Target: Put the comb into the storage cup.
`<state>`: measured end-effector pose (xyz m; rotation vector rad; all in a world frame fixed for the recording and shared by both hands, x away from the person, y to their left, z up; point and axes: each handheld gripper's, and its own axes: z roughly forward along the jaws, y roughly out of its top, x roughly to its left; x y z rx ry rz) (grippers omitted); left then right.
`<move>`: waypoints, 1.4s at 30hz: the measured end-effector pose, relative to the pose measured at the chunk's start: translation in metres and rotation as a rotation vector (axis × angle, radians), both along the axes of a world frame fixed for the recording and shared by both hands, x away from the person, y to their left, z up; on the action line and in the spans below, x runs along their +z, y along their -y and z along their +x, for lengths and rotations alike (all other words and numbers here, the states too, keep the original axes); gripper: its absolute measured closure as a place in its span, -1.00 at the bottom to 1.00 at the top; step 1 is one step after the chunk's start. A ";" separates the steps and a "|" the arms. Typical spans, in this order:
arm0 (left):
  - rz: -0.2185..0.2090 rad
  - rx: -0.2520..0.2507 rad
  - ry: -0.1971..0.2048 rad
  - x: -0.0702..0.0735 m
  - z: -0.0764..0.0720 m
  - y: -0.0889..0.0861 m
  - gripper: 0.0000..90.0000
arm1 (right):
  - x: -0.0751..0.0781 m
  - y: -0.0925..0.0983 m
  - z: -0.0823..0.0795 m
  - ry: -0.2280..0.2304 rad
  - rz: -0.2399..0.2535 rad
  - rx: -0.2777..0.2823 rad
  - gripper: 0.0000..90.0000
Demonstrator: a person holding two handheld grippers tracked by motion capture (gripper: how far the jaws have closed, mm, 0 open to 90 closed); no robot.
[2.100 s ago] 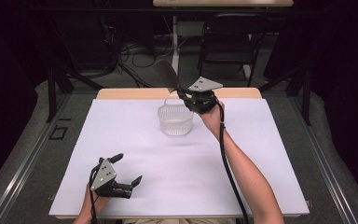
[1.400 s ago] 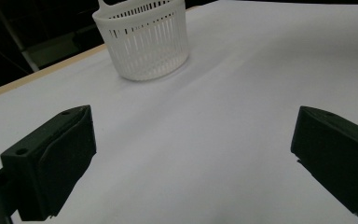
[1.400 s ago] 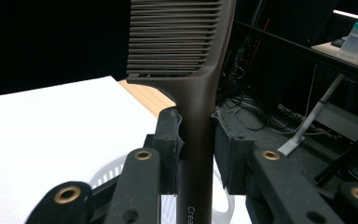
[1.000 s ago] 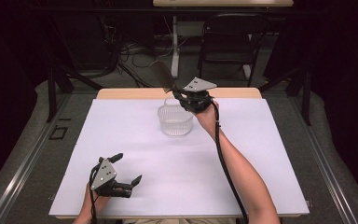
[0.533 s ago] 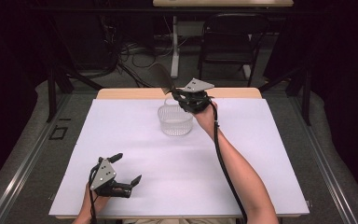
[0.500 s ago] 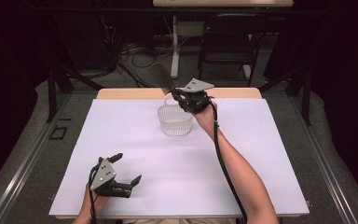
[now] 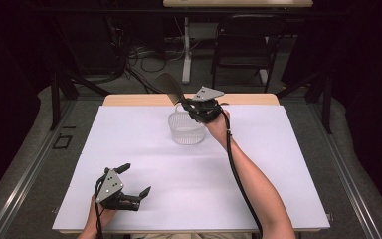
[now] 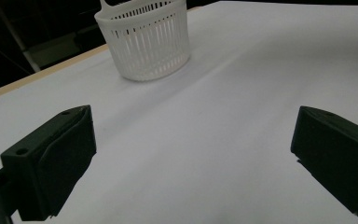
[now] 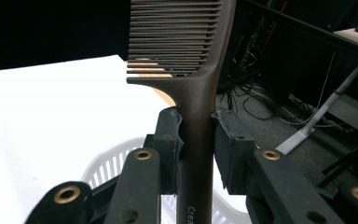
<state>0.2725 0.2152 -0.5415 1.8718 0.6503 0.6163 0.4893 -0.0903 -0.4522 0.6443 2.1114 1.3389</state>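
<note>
Now high view: right hand-held gripper clamped on comb, raised over basket near far edge of surface, barely shifted since a second ago; drop pending. Left gripper view: left hand-held gripper open, idle.

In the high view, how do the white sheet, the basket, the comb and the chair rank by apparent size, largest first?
1. white sheet
2. chair, though it stands farther from the camera
3. basket
4. comb, held in the right gripper
</note>
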 end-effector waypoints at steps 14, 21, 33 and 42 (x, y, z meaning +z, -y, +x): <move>0.002 0.000 -0.002 0.000 0.000 0.000 -1.00 | -0.013 0.000 0.002 -0.024 -0.048 0.013 0.61; 0.003 -0.001 -0.002 0.000 0.000 0.000 -1.00 | -0.018 0.000 0.003 -0.042 -0.058 0.014 0.61; 0.004 0.001 -0.002 0.000 0.000 0.000 -1.00 | -0.025 -0.002 0.004 -0.067 -0.076 0.017 0.61; 0.004 0.001 -0.005 -0.001 0.001 0.001 -1.00 | -0.031 -0.001 0.004 -0.085 -0.094 0.018 0.61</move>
